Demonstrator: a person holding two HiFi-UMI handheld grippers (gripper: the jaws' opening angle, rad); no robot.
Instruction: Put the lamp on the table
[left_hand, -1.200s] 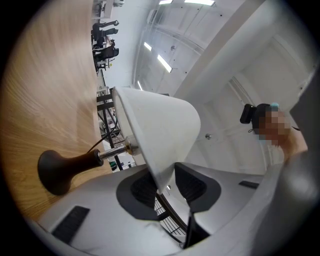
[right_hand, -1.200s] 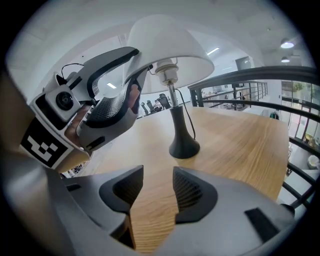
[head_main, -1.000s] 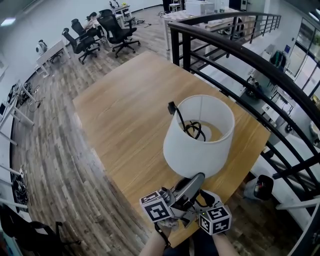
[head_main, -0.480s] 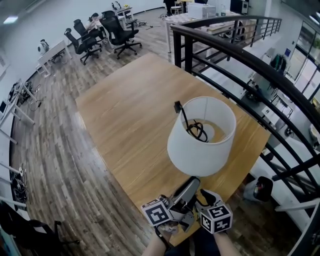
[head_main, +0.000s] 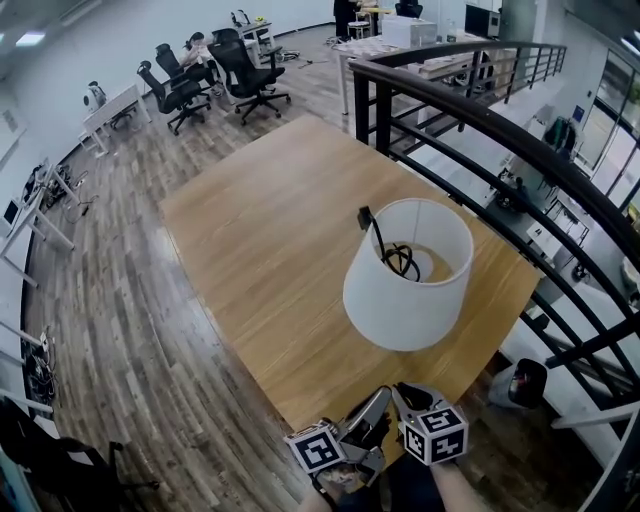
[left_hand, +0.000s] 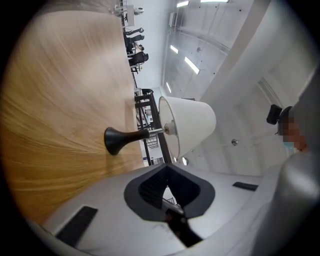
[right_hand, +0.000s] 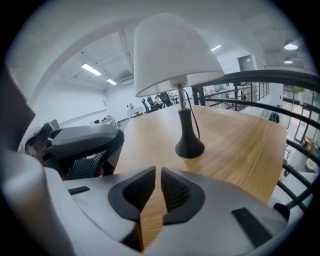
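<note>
A lamp (head_main: 405, 290) with a white shade, dark stem and black cord stands upright on the wooden table (head_main: 260, 240), near its right corner. Both grippers hover at the table's near edge, short of the lamp and not touching it. My left gripper (head_main: 378, 402) is shut with nothing in it; from its own view (left_hand: 167, 187) the lamp (left_hand: 187, 125) stands ahead on its dark base. My right gripper (head_main: 408, 392) is closing. Only a narrow slit remains between its jaws (right_hand: 157, 187), which hold nothing, and the lamp (right_hand: 172, 50) stands beyond it.
A black metal railing (head_main: 480, 130) curves along the table's right side, with a drop to a lower floor behind it. Office chairs (head_main: 240, 65) and desks stand far off on the wood floor. The left gripper's body (right_hand: 85, 145) sits close beside the right one.
Both grippers have drawn back from under the lamp shade toward the table's near edge. The lamp stays standing where it was.
</note>
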